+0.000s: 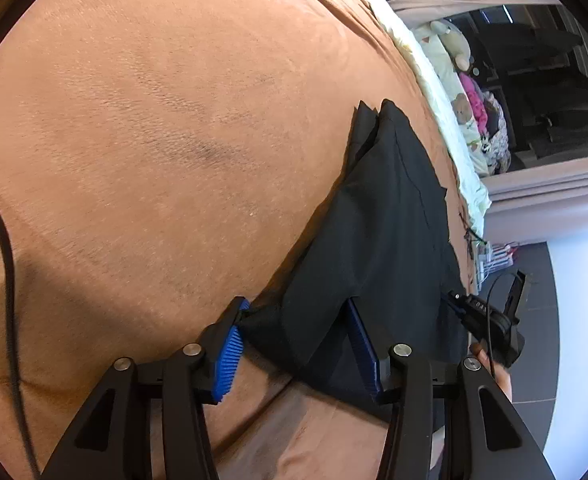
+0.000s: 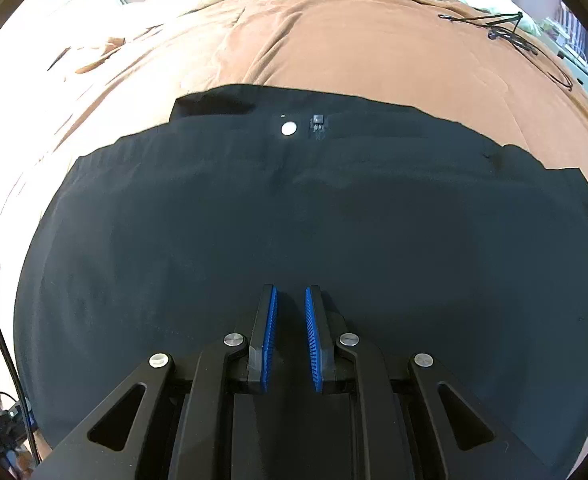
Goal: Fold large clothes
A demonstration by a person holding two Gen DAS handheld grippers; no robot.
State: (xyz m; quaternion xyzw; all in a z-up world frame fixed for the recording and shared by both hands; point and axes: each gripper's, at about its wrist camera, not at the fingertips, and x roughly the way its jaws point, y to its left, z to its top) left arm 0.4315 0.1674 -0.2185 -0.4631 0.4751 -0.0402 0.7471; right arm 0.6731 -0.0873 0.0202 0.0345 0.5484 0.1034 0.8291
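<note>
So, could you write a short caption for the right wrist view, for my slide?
Right tool, nearly closed and empty, above black trousers spread on a brown blanket.

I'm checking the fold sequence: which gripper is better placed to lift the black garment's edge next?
Probably the left. The left gripper already has a raised fold of the black garment between its fingers at the edge. The right gripper hovers nearly closed over flat mid-cloth, gripping nothing.
</note>
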